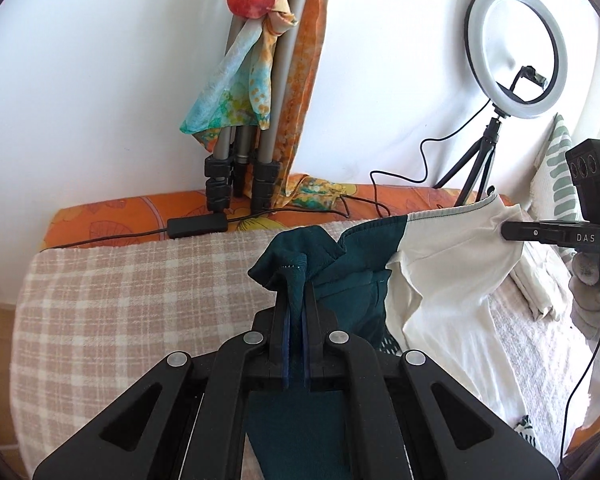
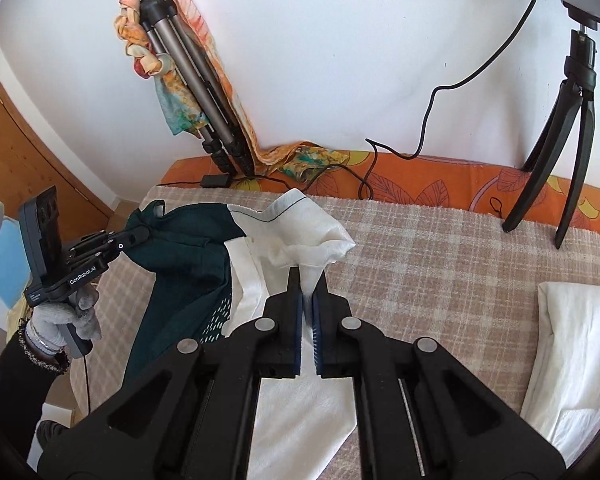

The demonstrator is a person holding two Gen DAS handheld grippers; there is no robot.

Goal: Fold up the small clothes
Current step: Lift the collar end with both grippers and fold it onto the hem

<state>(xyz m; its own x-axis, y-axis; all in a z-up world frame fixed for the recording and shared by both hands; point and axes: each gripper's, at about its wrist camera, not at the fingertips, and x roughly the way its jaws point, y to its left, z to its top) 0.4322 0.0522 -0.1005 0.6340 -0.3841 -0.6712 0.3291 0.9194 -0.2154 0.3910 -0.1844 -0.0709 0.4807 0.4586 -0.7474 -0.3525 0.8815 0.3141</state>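
A small garment, half dark teal (image 1: 352,276) and half white (image 1: 456,272), hangs stretched between my two grippers above the checked blanket (image 1: 140,304). My left gripper (image 1: 296,280) is shut on the teal corner. My right gripper (image 2: 308,280) is shut on the white corner (image 2: 312,240). In the left wrist view the right gripper (image 1: 512,232) pinches the white edge at the far right. In the right wrist view the left gripper (image 2: 140,234) pinches the teal edge (image 2: 188,248) at the left. The garment's lower part hangs down out of sight behind the grippers.
A folded tripod (image 1: 244,152) wrapped in a colourful scarf leans on the wall at the back. A ring light (image 1: 516,52) on a small tripod (image 2: 556,168) stands at the back right, with cables across the orange cushion (image 2: 420,180). Folded white cloth (image 2: 572,356) lies at the right.
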